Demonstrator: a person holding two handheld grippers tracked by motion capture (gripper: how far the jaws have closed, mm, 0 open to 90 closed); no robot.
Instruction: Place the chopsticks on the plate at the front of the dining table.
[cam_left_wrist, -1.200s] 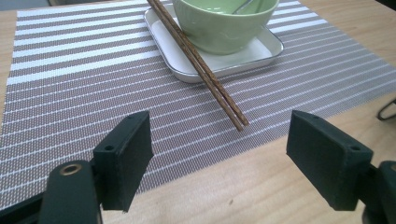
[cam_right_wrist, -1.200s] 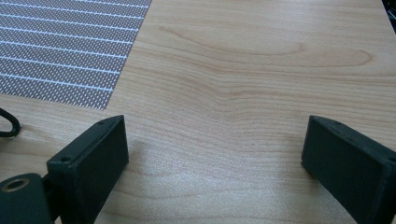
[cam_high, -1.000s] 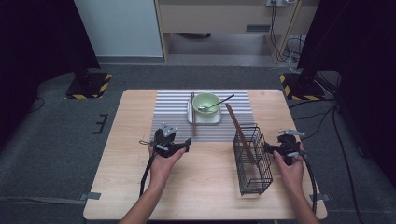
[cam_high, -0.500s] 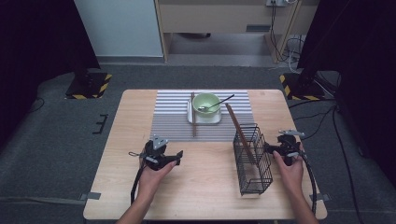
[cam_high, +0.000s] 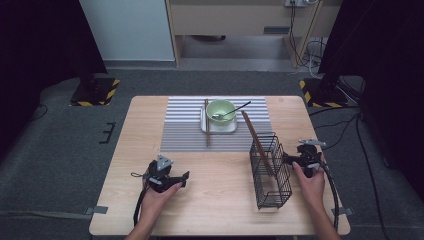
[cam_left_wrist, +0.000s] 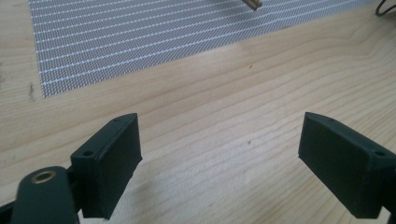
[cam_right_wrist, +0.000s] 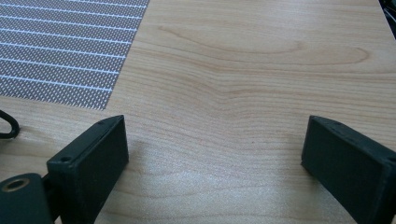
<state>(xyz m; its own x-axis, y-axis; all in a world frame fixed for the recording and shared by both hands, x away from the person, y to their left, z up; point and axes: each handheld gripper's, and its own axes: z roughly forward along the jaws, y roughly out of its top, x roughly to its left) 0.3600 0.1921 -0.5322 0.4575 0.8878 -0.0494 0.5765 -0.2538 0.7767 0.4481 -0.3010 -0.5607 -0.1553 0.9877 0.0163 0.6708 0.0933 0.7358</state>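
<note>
chopstick (cam_left_wrist: 251, 3) tip cut off by top edge in left gripper view, black cable (cam_right_wrist: 8, 125) loop clipped at left edge in right gripper view, spoon (cam_high: 231, 111) bowl end too small to make out

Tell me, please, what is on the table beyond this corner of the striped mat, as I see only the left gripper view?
Observer: A black wire basket stands right of the table's middle, with one brown chopstick leaning in it.
Operator: Thank you. Is there a second chopstick somewhere?
Observer: Yes, the second chopstick lies flat on the striped mat, just left of a green bowl.
Operator: Are the right tongs holding anything?
Observer: No, the right tongs are open over bare wood, with nothing between them.
</note>
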